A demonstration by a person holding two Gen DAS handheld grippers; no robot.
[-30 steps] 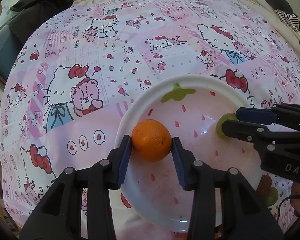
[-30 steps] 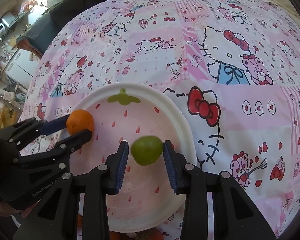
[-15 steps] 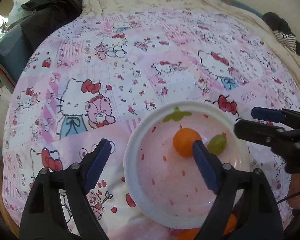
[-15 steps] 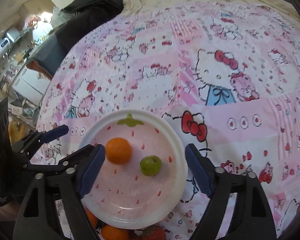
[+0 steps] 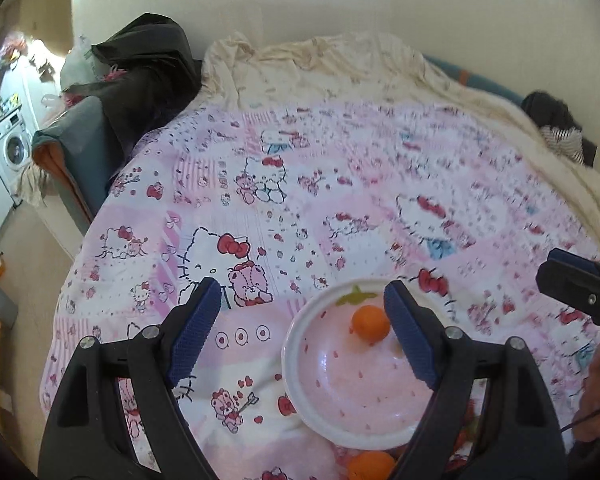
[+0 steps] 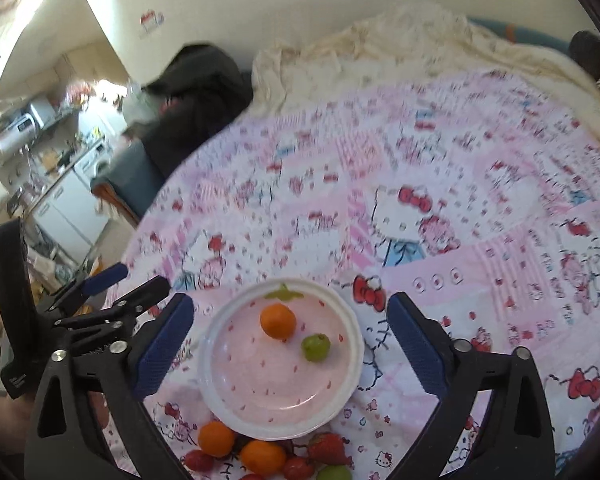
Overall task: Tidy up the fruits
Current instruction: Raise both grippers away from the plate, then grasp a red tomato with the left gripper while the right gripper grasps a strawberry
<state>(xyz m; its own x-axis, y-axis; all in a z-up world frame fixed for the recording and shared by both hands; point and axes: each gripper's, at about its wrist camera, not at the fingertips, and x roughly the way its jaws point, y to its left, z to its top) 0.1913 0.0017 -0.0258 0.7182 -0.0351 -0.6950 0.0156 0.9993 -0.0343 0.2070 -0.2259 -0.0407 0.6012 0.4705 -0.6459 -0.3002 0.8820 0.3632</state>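
A white plate with a pink strawberry print (image 6: 216, 364) (image 5: 296, 376) lies on the Hello Kitty bedspread. An orange (image 6: 278, 321) (image 5: 370, 322) and a green fruit (image 6: 316, 347) lie on it, apart. My left gripper (image 5: 306, 336) is open and empty, raised above the plate; its right finger hides the green fruit. My right gripper (image 6: 290, 346) is open and empty, also raised above the plate. The left gripper also shows in the right wrist view (image 6: 128, 280), and one right finger shows in the left wrist view (image 5: 580, 284).
Loose fruit lies on the bedspread in front of the plate: two oranges (image 6: 217, 439) (image 6: 263, 457), several strawberries (image 6: 330, 448) and a green fruit (image 6: 334, 473). A black bag (image 5: 148, 64) and a cream blanket (image 5: 340, 64) lie at the far end of the bed. The bed's left edge drops to the floor.
Both grippers opened, let go of the orange and the green fruit onto the plate, then pulled up and back. The loose fruit in front of the plate has come into view.
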